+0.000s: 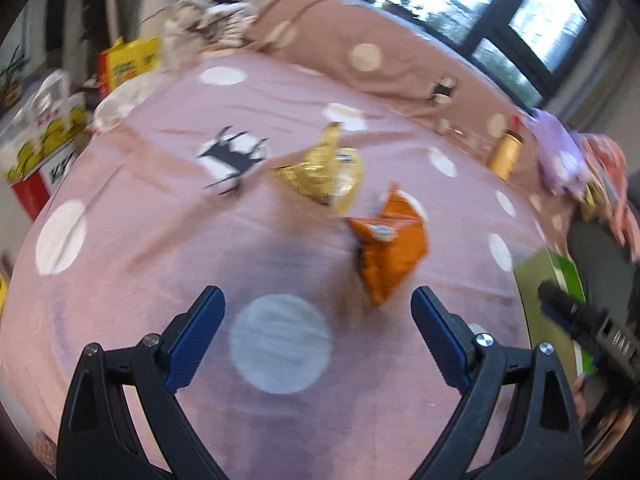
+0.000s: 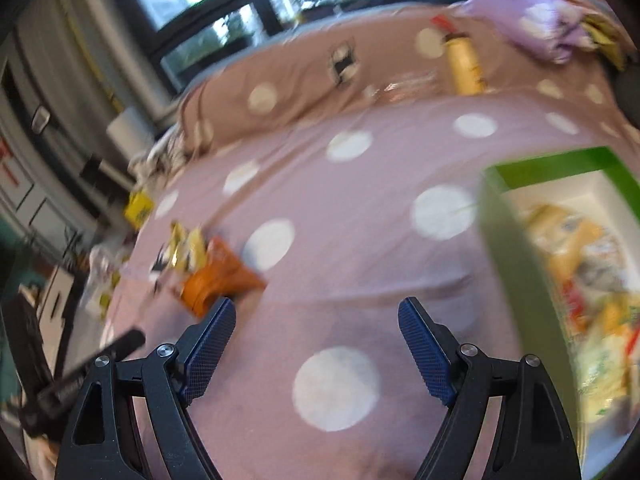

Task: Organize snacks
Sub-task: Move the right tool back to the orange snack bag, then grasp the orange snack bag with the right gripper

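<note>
Two empty grippers, left gripper [image 1: 316, 306] and right gripper [image 2: 316, 316], gape; orange packet [image 1: 386, 244] seemingly points lengthwise toward the left one.

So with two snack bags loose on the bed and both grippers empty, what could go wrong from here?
1. The orange bag and gold bag lie close together; the open left gripper may catch both.
2. Both are puffy and crumpled, so a pinch could slip.
3. The green box already holds snacks; another bag could snag on its wall.
</note>
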{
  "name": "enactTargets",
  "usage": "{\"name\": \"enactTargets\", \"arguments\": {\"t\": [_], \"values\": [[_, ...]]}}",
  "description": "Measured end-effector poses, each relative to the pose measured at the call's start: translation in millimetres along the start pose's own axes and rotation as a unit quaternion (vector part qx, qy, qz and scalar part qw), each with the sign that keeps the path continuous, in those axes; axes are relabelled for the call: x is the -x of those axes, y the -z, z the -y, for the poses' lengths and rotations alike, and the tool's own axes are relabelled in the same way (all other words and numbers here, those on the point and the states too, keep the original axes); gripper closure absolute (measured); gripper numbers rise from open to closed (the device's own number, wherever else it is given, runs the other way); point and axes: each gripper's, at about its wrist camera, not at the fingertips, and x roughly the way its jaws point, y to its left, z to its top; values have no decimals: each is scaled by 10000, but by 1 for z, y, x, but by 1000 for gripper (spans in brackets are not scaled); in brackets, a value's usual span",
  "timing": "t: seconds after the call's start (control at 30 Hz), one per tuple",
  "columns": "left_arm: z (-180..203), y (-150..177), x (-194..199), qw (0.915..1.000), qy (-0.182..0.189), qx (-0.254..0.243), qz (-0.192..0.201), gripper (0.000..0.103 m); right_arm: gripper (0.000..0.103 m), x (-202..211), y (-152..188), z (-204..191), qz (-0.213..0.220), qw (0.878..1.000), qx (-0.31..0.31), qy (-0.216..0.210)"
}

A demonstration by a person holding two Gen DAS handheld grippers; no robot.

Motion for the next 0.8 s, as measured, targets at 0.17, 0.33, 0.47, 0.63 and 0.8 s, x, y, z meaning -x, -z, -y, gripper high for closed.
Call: {"name": "enactTargets", "arguments": {"t": [0.17, 0.33, 0.47, 0.63, 0.8], "values": [[-13, -7, 0, 9996, -252, 116, -34, 9, 19, -43, -5, -24, -488, 9974, -269, -454], [-27, -11, -1, 9990, -308, 305, -132, 9, 19, -80, -21, -60, -744, 9961, 136, -445], [-33, -14, 0, 9987, -210, 399, -217, 9, 19, -109, -30, -95, -1136, 9869, 1114, -274], [-35, -17, 1, 9985, -131, 491, -227, 9, 19, -126, -30, -119, -1314, 9726, 1910, -200], [-35, -19, 3, 9983, -97, 520, -230, 9, 19, -130, -26, -134, -1230, 9658, 2284, -47]]}}
